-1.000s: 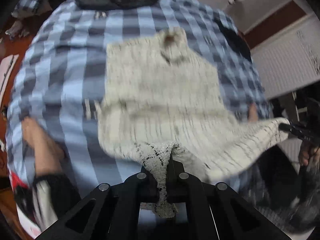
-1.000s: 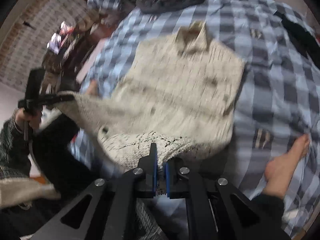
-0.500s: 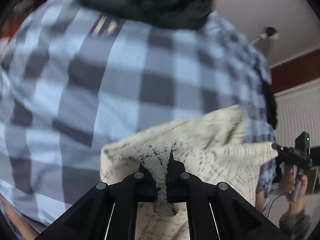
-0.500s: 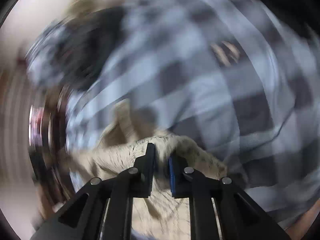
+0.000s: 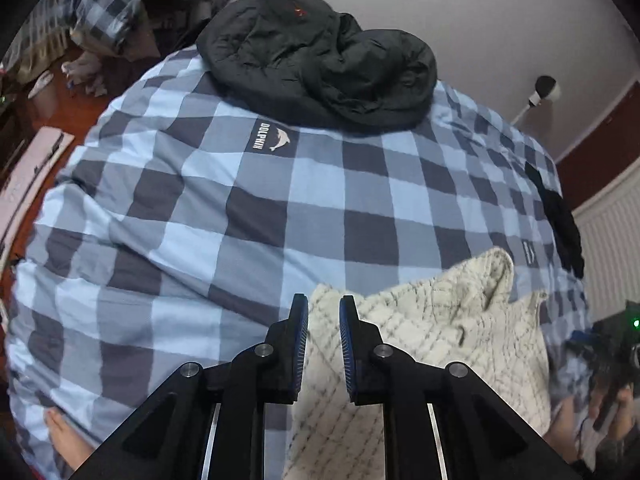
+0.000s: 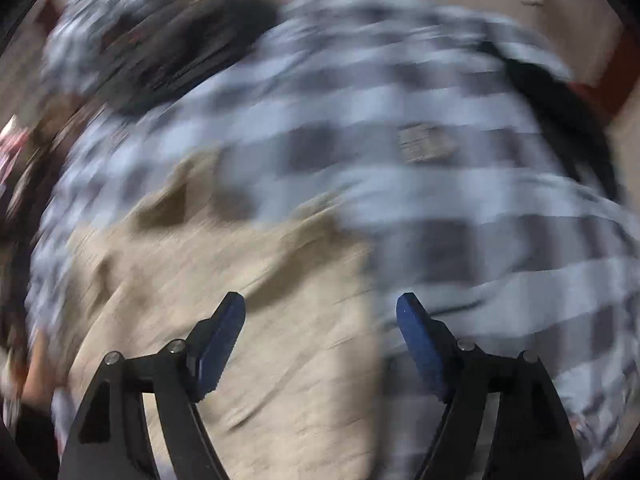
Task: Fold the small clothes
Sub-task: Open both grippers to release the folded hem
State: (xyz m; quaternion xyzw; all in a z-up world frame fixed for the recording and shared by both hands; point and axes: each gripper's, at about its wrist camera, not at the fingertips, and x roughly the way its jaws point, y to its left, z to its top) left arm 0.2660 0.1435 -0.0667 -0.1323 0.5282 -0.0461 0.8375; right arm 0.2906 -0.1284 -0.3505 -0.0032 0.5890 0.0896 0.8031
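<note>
A cream knitted garment with dark flecks [image 5: 432,344] lies folded over on the blue-checked bed cover [image 5: 240,208]. My left gripper [image 5: 323,312] sits just above the garment's left corner; its jaws stand slightly apart with nothing pinched between them. In the blurred right wrist view, my right gripper [image 6: 320,312] is wide open above the garment [image 6: 240,320], over its right edge. The right gripper also shows at the far right of the left wrist view [image 5: 616,344], held in a hand.
A black padded jacket [image 5: 320,60] lies at the far end of the bed. A dark cloth [image 5: 560,220] lies at the right edge. A bare foot [image 5: 64,436] rests at the near left. A wooden floor with clutter is to the left.
Both grippers carried the garment's near edge forward over itself, then let go. The left jaws parted slightly; the right jaws opened wide. The right view is moving fast.
</note>
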